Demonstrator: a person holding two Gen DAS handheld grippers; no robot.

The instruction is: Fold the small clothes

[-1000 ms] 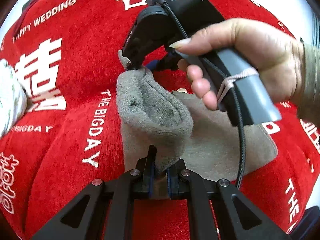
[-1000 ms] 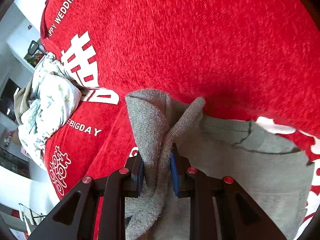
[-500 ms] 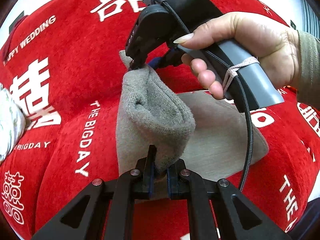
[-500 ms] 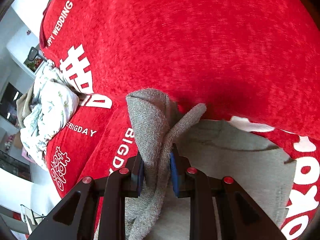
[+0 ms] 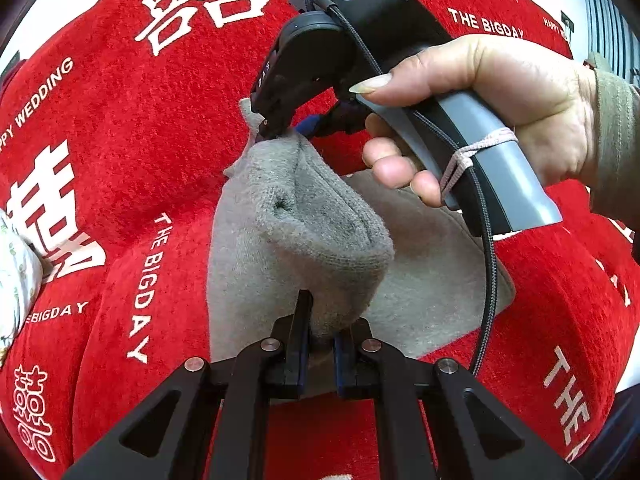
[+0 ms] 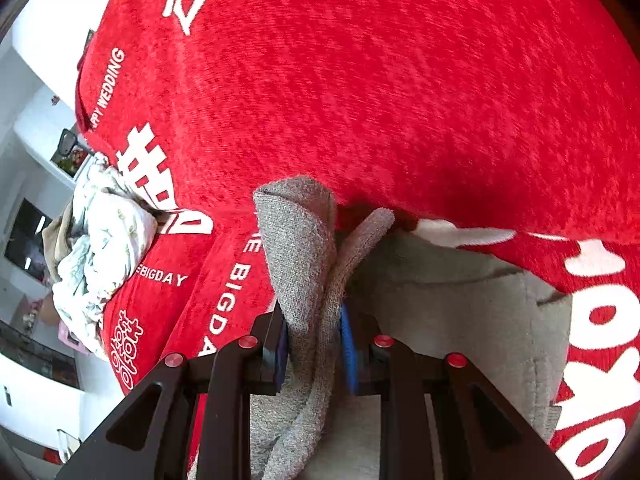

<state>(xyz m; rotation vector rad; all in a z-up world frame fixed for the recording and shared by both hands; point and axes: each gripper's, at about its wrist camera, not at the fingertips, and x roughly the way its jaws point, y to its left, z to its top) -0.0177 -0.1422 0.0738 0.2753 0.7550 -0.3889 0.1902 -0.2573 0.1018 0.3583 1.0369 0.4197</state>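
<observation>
Grey knit garment (image 5: 320, 240) is pinched in both of my claws and lifted in a sagging fold above the red blanket (image 5: 160, 120). My left gripper (image 5: 320, 344) is clamped on the near corner of the fold, the cloth bunched between its two black fingers with the blue pads pressing in from either side. From there the fabric rises and arches away to my right gripper (image 5: 280, 130), whose jaws are closed on the far corner; the right wrist view shows that same grip (image 6: 314, 344) with two layers of grey knit squeezed between the fingers and one thin edge flaring out past the tips. The right hand (image 5: 500, 120) wraps the grey handle, thumb along the top, and a black braided cable (image 5: 486, 280) trails down from it across the cloth. Under the raised fold, the rest of the garment lies flat on the blanket, spreading to the right side of both views. The blanket carries white lettering, "THE BIGDAY" and "HAPPY WEDDING", plus large white characters. Off to the left edge of the blanket sits a crumpled white floral cloth (image 6: 100, 240), well apart from the garment.
</observation>
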